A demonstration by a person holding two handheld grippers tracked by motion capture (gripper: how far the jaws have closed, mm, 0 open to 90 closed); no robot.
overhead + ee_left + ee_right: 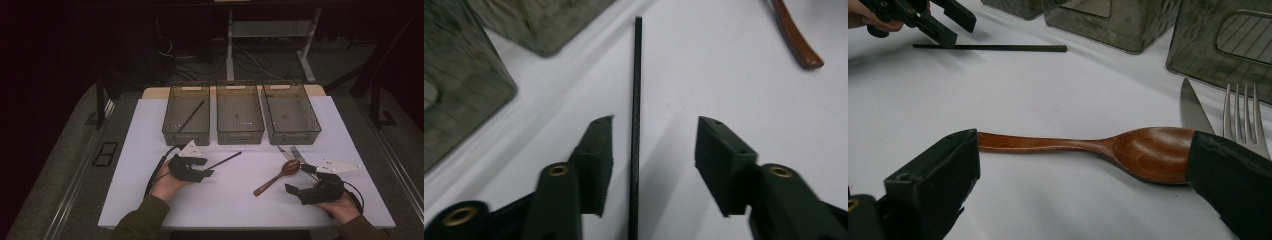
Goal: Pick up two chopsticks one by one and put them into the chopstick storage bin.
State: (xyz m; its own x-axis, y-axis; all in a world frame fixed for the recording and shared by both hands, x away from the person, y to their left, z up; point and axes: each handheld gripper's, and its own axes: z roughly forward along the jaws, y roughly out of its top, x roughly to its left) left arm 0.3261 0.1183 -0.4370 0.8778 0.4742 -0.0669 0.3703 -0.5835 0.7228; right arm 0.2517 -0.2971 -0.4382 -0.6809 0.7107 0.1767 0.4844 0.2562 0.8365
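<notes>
A black chopstick (225, 160) lies on the white table (150, 195) in front of the bins. My left gripper (207, 167) is low over its near end. In the left gripper view the chopstick (636, 100) runs between the two jaws, closer to the left pad, with a gap on both sides; this gripper (654, 145) is open. A brown wooden spoon (277, 177) lies at the right. My right gripper (1083, 150) stands wide open just before the spoon (1148, 152), one jaw near the handle, the other by the bowl, not touching it.
Three clear bins (240, 112) stand in a row at the back; the left bin (172, 117) holds another black chopstick (190, 116). A knife (1193, 107) and a fork (1243, 117) lie just beyond the spoon's bowl. The table's front edge is close to both hands.
</notes>
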